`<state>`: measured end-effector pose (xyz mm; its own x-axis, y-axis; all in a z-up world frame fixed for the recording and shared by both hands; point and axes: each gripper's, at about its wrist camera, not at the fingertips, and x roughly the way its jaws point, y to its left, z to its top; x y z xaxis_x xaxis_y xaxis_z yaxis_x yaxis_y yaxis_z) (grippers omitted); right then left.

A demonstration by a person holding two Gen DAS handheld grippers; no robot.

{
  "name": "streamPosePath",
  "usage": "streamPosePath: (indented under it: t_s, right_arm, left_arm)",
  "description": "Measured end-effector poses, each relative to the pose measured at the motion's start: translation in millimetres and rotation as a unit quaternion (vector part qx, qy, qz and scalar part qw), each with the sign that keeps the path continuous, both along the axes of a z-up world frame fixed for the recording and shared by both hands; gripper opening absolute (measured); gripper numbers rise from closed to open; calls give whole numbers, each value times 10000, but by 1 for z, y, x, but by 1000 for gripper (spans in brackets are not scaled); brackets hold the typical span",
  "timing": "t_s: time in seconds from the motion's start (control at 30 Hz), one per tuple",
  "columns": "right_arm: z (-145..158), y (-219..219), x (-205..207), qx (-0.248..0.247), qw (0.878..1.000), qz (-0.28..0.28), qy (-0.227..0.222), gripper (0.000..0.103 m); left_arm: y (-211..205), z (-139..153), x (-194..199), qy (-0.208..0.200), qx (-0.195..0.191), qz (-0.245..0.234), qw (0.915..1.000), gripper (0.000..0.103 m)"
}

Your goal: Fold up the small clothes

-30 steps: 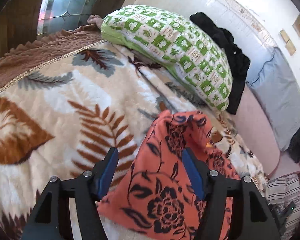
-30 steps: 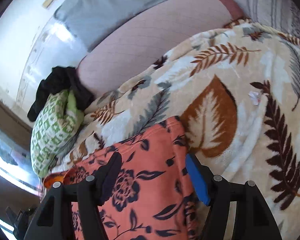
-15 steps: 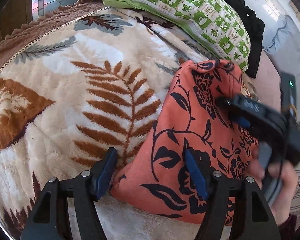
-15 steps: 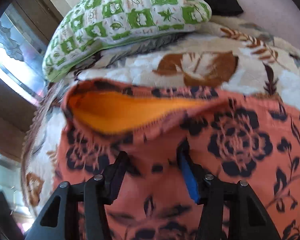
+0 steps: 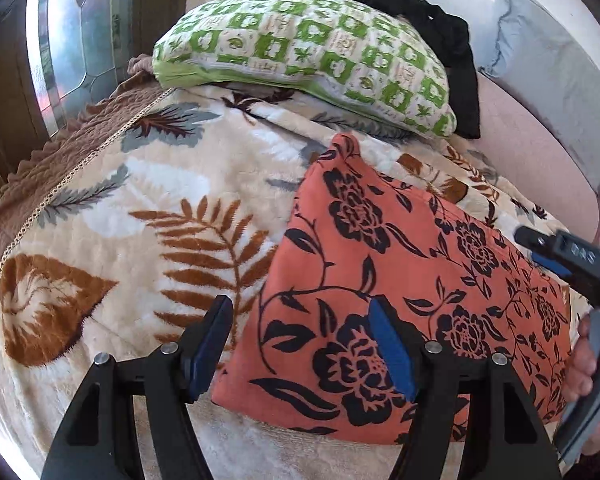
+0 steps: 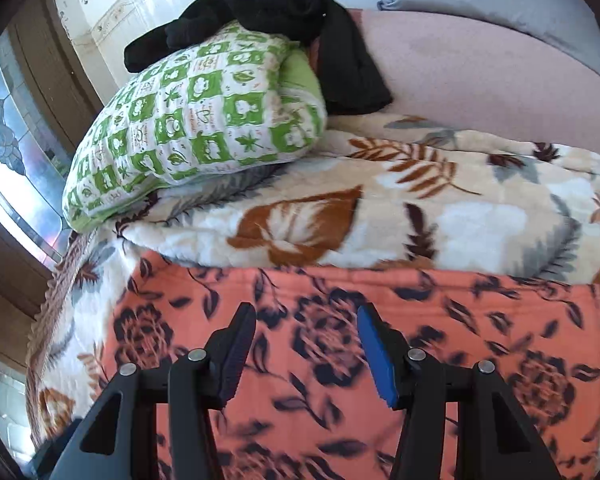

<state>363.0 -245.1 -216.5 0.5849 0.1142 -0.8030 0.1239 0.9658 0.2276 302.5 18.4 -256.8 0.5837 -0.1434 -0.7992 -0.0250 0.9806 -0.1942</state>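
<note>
Left wrist view: the orange floral garment [image 5: 400, 280] lies folded flat on the leaf-print blanket [image 5: 140, 240], its near left corner between the left gripper [image 5: 300, 344] fingers, which stand wide and pinch nothing. Right gripper [image 6: 304, 344] hovers over the same cloth, fingers moderately apart, empty (picture blurred there). One fold looks done; next probably calls for nipping an edge and carrying it across. Green-checked pillow [image 6: 196, 120] sits well beyond the fingertips.
</note>
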Motion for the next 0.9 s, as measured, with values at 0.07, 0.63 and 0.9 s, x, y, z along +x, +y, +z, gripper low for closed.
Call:
streamPosePath:
  t_s: [0.07,0.63,0.9]
  right_arm:
    - [9,-26,-39,-94,9999,-98,14,57]
    - [-18,-87,-158,548,9961,-663,205,56]
    - [-46,-11,-128,747,9945,620,401,54]
  left_arm:
    - [-7,-3,-3,125,-4,-86,9999,72]
    - [-8,-5,-16,-127,742,247,9969,79]
    - [-19,-36,8,499,1038,214,9931,82]
